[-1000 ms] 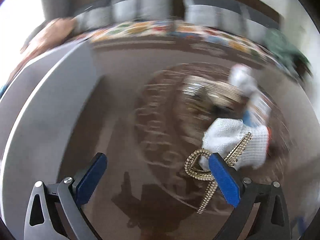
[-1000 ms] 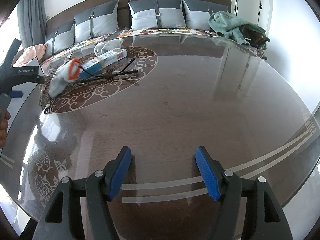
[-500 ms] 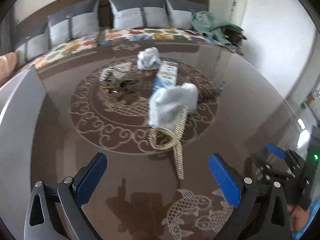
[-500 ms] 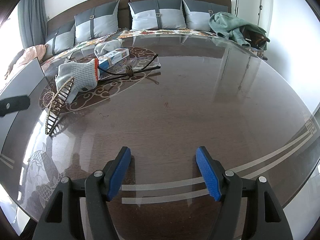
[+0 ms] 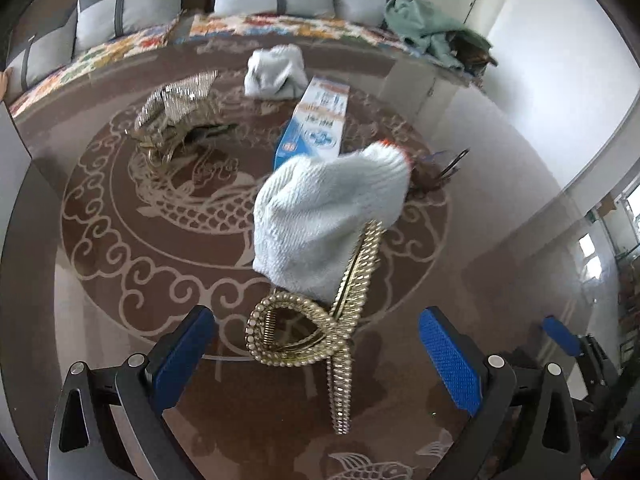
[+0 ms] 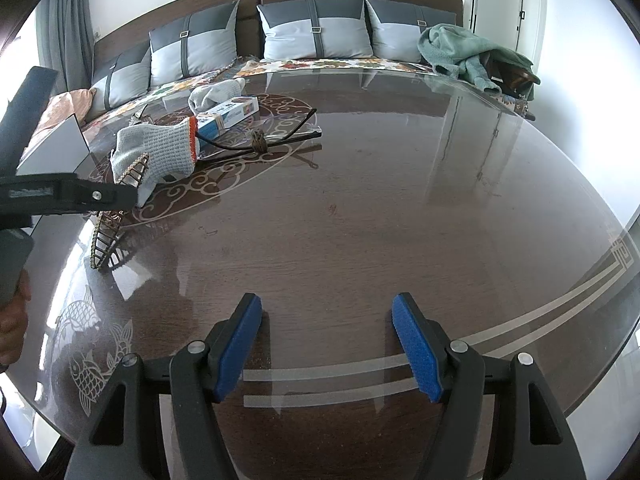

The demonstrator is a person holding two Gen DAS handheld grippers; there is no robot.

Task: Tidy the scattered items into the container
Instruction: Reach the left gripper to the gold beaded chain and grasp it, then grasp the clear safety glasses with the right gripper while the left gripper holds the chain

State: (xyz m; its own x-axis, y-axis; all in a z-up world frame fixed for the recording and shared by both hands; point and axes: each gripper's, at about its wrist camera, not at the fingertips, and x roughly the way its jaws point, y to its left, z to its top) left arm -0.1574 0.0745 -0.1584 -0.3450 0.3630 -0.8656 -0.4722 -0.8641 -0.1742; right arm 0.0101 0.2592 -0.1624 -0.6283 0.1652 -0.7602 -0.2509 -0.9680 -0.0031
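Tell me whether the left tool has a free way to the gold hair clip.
Probably yes: the left tool is open with the gold hair clip lying between its fingers; only the clip's far end touches the white glove.

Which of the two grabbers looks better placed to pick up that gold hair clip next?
The left gripper. It is open, and the gold hair clip lies right between its fingers on the table. The right gripper, also open, has only bare tabletop in front; the clip sits far off to its left.
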